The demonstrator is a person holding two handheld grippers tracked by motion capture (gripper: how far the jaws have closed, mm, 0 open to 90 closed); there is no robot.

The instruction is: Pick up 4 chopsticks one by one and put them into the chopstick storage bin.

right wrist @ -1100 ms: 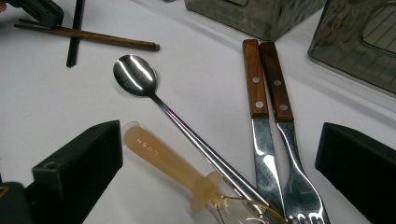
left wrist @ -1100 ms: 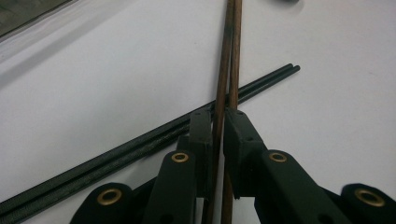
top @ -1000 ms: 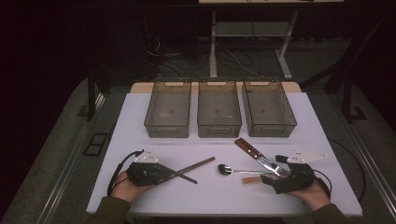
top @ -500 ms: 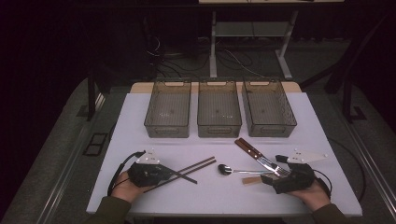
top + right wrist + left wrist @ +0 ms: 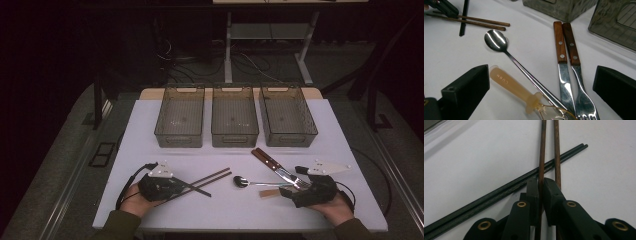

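My left gripper (image 5: 541,192) pinched one thin brown wooden chopstick (image 5: 541,157); my right gripper (image 5: 541,82), at 3 o'clock, gaped wide, empty.

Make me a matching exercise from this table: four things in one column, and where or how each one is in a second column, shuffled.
Things:
1. brown chopstick
2. black chopsticks
3. steel spoon
4. left claw

States:
A. lying crossed under the brown pair
B. shut on a thin stick
C. bowl pointing toward the chopsticks, handle by the wooden-handled knife and fork
D. pinched between two black pads

Pairs: 1-D, 2-A, 3-C, 4-B
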